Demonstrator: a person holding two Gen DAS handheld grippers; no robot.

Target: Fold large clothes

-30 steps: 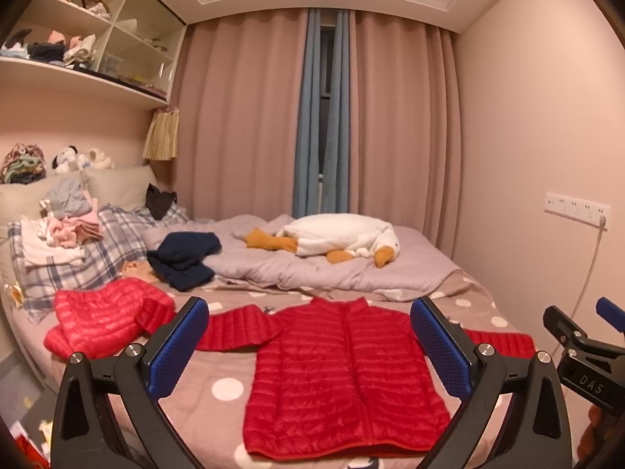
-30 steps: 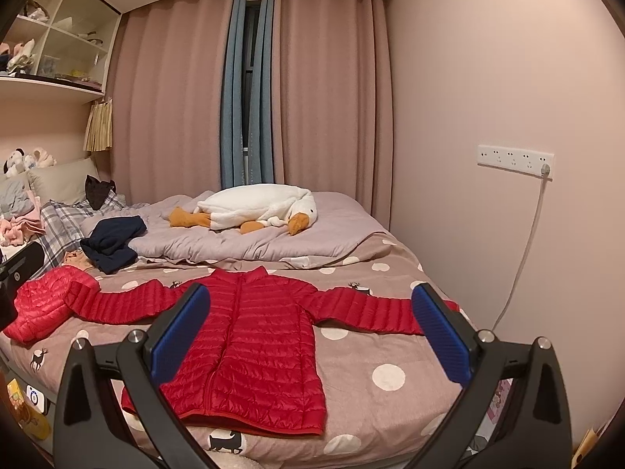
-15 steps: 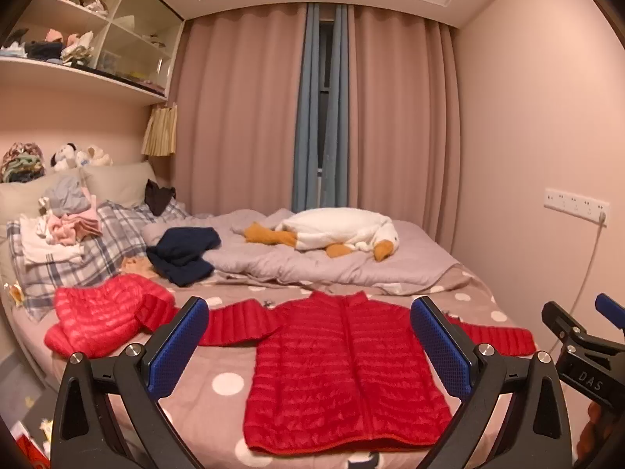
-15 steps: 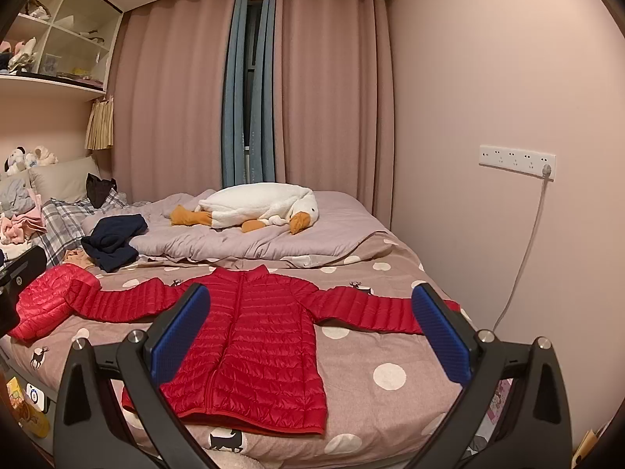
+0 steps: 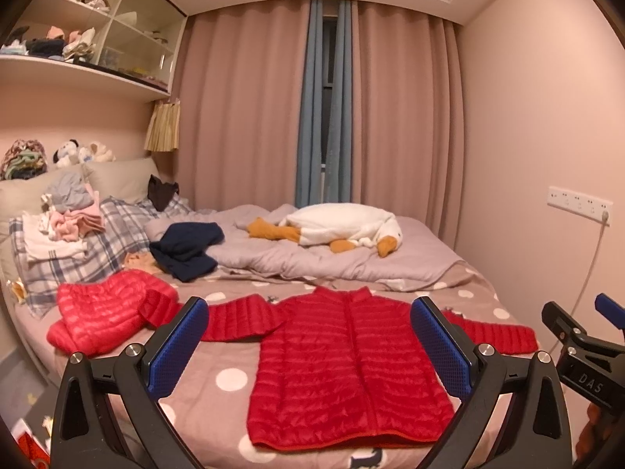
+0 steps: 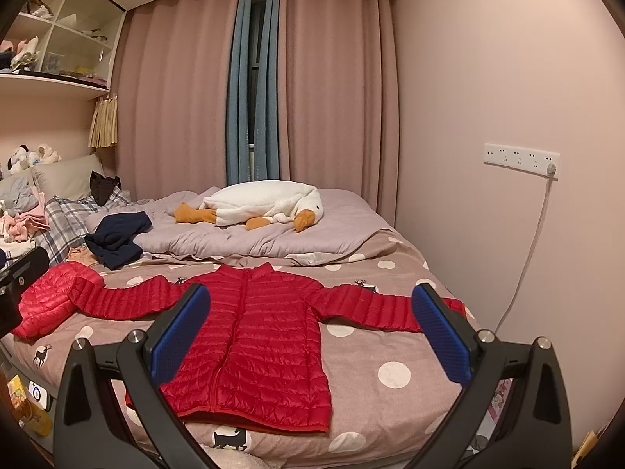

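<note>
A red puffer jacket (image 5: 347, 367) (image 6: 258, 344) lies flat on the polka-dot bed, front up, zipped, both sleeves spread sideways. Its left sleeve end rests against a second, lighter red puffer jacket (image 5: 101, 316) (image 6: 47, 305) bunched at the bed's left edge. My left gripper (image 5: 310, 346) hangs open above the near edge of the bed, holding nothing. Over the bed's near right part, my right gripper (image 6: 312, 342) is open too, with empty jaws. The right gripper's body (image 5: 586, 355) shows at the right edge of the left wrist view.
A plush goose (image 6: 265, 205) lies on a grey duvet (image 6: 250, 242) at the back. A navy garment (image 6: 117, 238) and stacked clothes on a plaid pillow (image 5: 70, 250) sit at the left. A wall with a socket strip (image 6: 521, 160) and cable borders the right.
Both views have tilted and shifted very slightly; the jacket sits a little higher in the left wrist view. Both grippers stay open and nothing on the bed has moved.
</note>
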